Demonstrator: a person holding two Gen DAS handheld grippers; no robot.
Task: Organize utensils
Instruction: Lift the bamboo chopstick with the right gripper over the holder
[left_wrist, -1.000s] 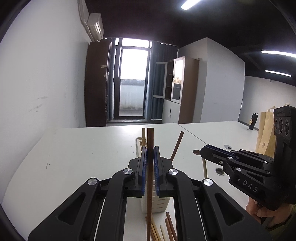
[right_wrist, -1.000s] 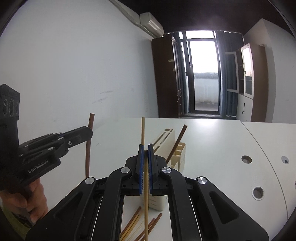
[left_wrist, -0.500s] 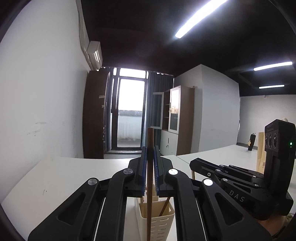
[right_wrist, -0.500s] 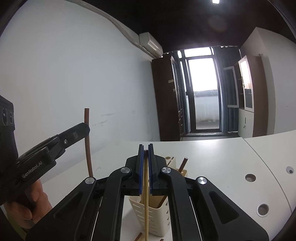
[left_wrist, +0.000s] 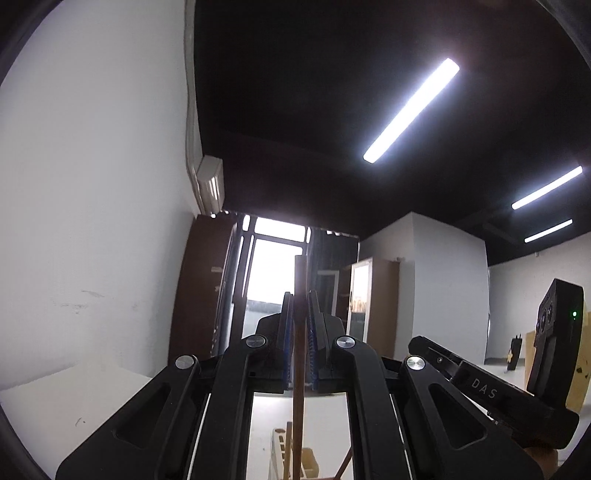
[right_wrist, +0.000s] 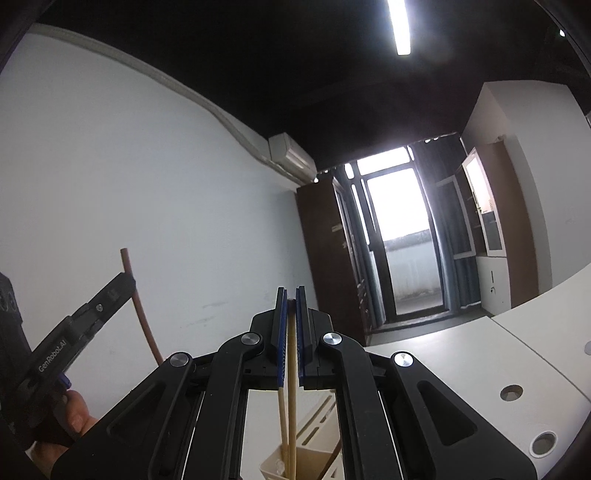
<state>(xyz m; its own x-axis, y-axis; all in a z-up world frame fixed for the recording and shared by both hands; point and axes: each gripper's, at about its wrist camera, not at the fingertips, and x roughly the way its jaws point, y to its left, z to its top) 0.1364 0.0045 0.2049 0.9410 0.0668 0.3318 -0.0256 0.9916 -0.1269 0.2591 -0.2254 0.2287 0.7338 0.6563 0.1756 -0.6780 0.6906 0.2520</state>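
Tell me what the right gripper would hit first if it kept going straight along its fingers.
Nothing close. The right gripper, shut on a light chopstick, points slightly upward over the white table, toward the brown cabinet and wall beyond. The way looks free, though depth is unclear.

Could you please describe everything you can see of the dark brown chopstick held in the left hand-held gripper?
The dark brown chopstick is a slim, straight stick that looks like dark wood. It stands nearly upright, clamped between the blue pads of the left hand-held gripper, which is shut on it. Its blunt top pokes above the pads; its lower part runs down towards the cream utensil holder below. In the right wrist view it shows as a reddish-brown rod.
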